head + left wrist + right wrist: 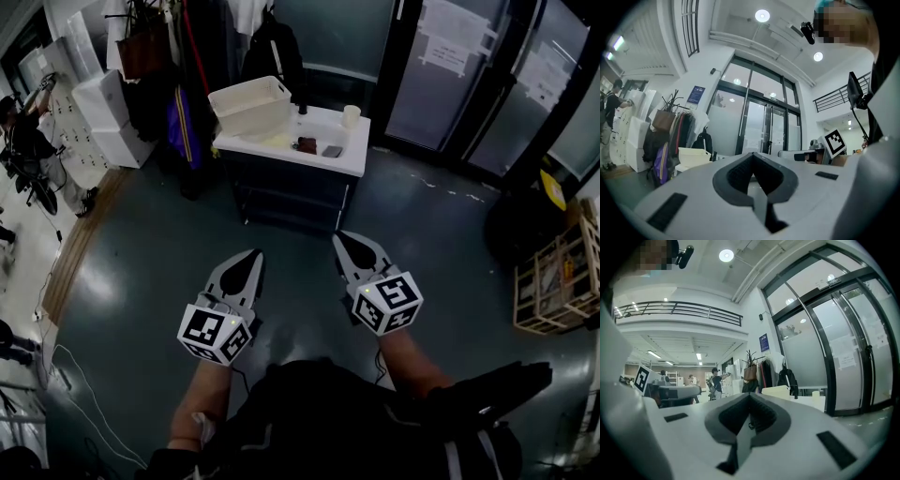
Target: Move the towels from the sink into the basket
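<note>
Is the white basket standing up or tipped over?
Standing up. The basket sits flat on the white counter, with its open top facing up.

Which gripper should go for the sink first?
Right, marginally. The right gripper points closer to the sink, while the left gripper lines up more with the basket. Both are shut, empty and well short of the vanity.

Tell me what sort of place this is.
Probably the entrance hall of an office or lab building: tall glass doors, a loaded coat rack, and a freestanding sink unit with a basket on it.
</note>
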{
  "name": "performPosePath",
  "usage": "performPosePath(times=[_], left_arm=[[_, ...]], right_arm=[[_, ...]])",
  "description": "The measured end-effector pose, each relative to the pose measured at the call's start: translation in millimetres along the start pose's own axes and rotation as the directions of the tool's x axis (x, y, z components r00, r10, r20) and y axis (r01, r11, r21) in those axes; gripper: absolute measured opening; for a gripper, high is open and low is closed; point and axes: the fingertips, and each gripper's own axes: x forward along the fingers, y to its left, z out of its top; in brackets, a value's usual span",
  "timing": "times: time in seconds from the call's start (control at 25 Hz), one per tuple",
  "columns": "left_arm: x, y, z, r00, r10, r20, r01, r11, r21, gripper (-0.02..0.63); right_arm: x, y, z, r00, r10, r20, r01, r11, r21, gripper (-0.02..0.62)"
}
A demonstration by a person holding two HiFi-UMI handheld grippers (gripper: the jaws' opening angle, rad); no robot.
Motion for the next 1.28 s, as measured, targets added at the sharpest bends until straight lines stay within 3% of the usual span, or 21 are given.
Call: performPosePath(times=[0.8, 1.0, 1.28], left_arm=[[-37.7, 54.7, -0.7, 0.998, -0.055, 0.025, 0.056, 0.998, -0.032, 0.003], [-29.6, 60.3, -1.4, 0.996, -0.088, 0.005, 0.088, 0.995, 0.041, 0.003], [-2.8, 93.6, 2.3, 0.999, -0.05, 0.014, 0.05, 0.999, 0.011, 0.004]], right_arm=[[45.4, 53.1, -10.4, 1.0, -0.026, -0.004, 0.026, 1.0, 0.007, 0.008], [62.6, 49.0, -5.4, 1.0, -0.025, 0.001, 0.025, 1.0, -0.007, 0.008], [106.0, 28.2, -1.7, 1.0, 0.008, 0.011, -0.009, 1.0, 0.008, 0.008]])
